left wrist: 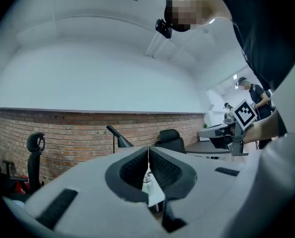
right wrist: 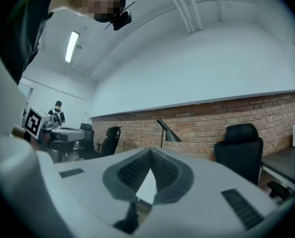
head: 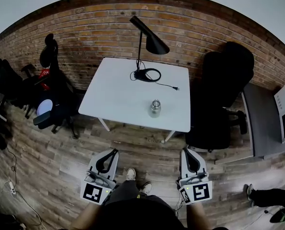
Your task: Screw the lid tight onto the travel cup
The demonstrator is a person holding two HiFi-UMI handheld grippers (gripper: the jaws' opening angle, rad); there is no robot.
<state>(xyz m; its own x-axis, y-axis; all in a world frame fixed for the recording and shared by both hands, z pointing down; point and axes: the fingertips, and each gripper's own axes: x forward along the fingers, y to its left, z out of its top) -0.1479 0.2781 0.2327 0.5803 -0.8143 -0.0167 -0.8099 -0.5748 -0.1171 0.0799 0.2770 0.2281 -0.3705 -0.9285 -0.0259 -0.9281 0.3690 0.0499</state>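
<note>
Travel cup (head: 154, 108) sits on the worktop (head: 113, 95); my left gripper (head: 114, 152) and right gripper (head: 184, 151) hang low by my waist, both pinched closed on nothing.

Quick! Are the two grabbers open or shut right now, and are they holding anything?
Left gripper: shut, jaws together, holding nothing.
Right gripper: shut, jaws together, holding nothing.

Brick wall (head: 109, 28) across the back, worn wood-plank floor (head: 46, 162) everywhere. White tabletop (head: 118, 95) straight ahead, between the left hand-held gripper (head: 114, 151) and the right hand-held gripper (head: 184, 151), black desk lamp (head: 149, 40) at its far edge. Big black office chair (head: 226, 80) ahead-right of the right one, dark chairs (head: 49, 80) off left, grey desk (head: 262, 119) far right. Strip light (right wrist: 72, 46) overhead.
</note>
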